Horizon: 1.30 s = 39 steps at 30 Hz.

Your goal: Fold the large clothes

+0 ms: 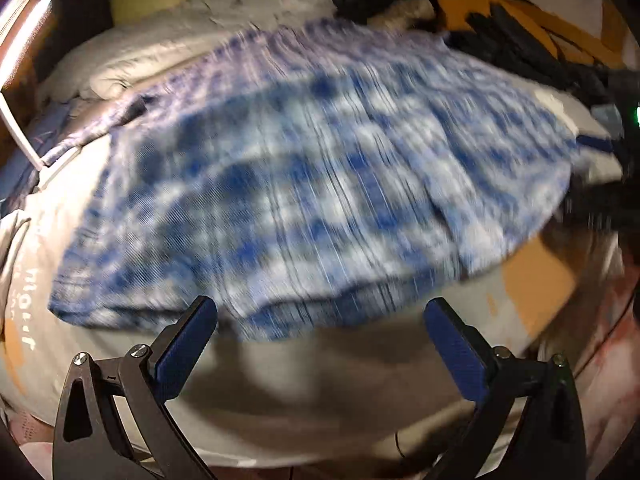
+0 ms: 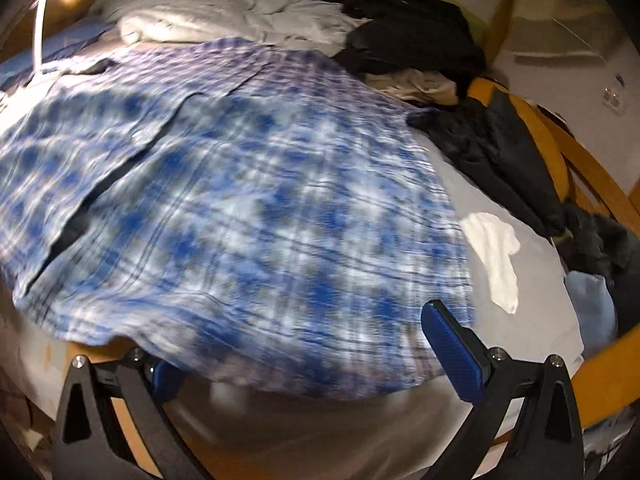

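**A:** What carries everything?

**B:** A bed (image 2: 480,208) with a pale grey sheet and an orange wooden frame along its right edge.

**A:** What lies on it?

**B:** A blue and white plaid shirt (image 2: 240,200), blurred, spreads over the middle, reaching the near edge. A rumpled white duvet (image 2: 224,20) is bunched along the far edge. Dark clothes (image 2: 408,28) are heaped at the far right corner, with more dark garments (image 2: 500,152) trailing down the right edge. A small white cloth (image 2: 496,256) lies just right of the shirt.
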Available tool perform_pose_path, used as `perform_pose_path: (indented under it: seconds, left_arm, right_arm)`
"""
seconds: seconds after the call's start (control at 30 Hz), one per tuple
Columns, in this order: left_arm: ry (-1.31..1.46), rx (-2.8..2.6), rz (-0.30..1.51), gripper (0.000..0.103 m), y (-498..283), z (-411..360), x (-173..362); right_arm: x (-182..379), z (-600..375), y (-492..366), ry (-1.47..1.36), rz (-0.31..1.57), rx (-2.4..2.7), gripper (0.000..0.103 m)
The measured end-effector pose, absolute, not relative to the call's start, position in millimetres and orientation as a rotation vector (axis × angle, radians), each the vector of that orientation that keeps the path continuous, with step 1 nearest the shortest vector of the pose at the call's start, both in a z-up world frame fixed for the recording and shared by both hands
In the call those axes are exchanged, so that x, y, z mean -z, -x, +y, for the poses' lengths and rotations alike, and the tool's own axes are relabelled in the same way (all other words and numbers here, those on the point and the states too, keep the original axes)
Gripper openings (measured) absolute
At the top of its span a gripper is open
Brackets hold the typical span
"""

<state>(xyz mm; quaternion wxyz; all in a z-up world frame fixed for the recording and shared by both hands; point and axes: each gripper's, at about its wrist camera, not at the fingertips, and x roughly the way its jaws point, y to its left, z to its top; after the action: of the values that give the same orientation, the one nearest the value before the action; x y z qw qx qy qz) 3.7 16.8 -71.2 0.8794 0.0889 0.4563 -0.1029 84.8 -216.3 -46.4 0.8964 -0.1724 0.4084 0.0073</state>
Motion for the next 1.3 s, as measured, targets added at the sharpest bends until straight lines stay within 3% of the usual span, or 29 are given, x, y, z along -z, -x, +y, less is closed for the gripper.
perform_pose_path:
  seconds: [0.2, 0.43, 0.47, 0.5, 0.53, 0.67, 0.73, 0.8, 0.87, 0.9, 0.93, 1.0, 1.2, 1.3]
  left_arm:
    - [-0.312, 0.101, 0.962, 0.103, -4.0, 12.4, 83.8]
    - [-0.191, -0.045, 0.917, 0.103, -18.9, 46.6, 74.8]
    - [-0.180, -0.066, 0.907, 0.101, -18.7, 51.4, 72.4]
    - [-0.173, -0.093, 0.894, 0.092, -18.9, 55.3, 69.8]
    - [-0.170, -0.132, 0.880, 0.081, -19.0, 60.2, 66.4]
    - [-0.130, -0.259, 0.853, 0.056, -24.7, 83.9, 61.9]
    - [-0.064, -0.267, 0.852, 0.026, -27.8, 96.7, 59.2]
    - [-0.020, -0.223, 0.848, 0.018, -27.2, 102.2, 53.3]
    - [0.014, -0.192, 0.803, 0.012, -24.1, 101.0, 42.8]
    - [-0.004, -0.187, 0.778, 0.006, -23.5, 98.0, 38.4]
    - [-0.032, -0.190, 0.750, 0.003, -21.1, 94.0, 32.8]
    - [-0.047, -0.189, 0.703, 0.002, -15.2, 89.9, 23.4]
    - [-0.098, -0.239, 0.554, 0.002, 8.9, 86.4, -14.3]
    - [-0.093, -0.240, 0.569, 0.002, 15.3, 89.8, -27.1]
  right_arm:
    - [40.0, -218.6, -84.7, 0.326, 0.823, 0.000, 0.103]
    - [49.0, -221.5, -89.3, 0.359, 0.832, 0.042, 0.103]
    - [50.0, -223.7, -90.6, 0.365, 0.830, 0.060, 0.103]
    - [50.7, -226.0, -91.5, 0.376, 0.823, 0.085, 0.101]
    - [50.2, -228.0, -91.2, 0.380, 0.814, 0.098, 0.094]
    - [42.8, -240.8, -92.9, 0.334, 0.791, 0.125, 0.065]
    - [40.5, -248.1, -94.1, 0.303, 0.793, 0.144, 0.036]
    - [36.6, -253.7, -92.7, 0.274, 0.783, 0.162, 0.025]
    - [28.1, -258.9, -88.6, 0.234, 0.744, 0.175, 0.024]
    - [22.1, -260.2, -85.4, 0.221, 0.713, 0.178, 0.017]
    - [16.5, -260.3, -81.6, 0.219, 0.682, 0.179, 0.008]
    - [11.0, -260.2, -77.4, 0.216, 0.650, 0.172, 0.004]
    - [-18.4, -278.7, -56.5, 0.142, 0.518, 0.195, 0.003]
    - [-33.0, -289.1, -46.2, 0.131, 0.479, 0.205, 0.003]
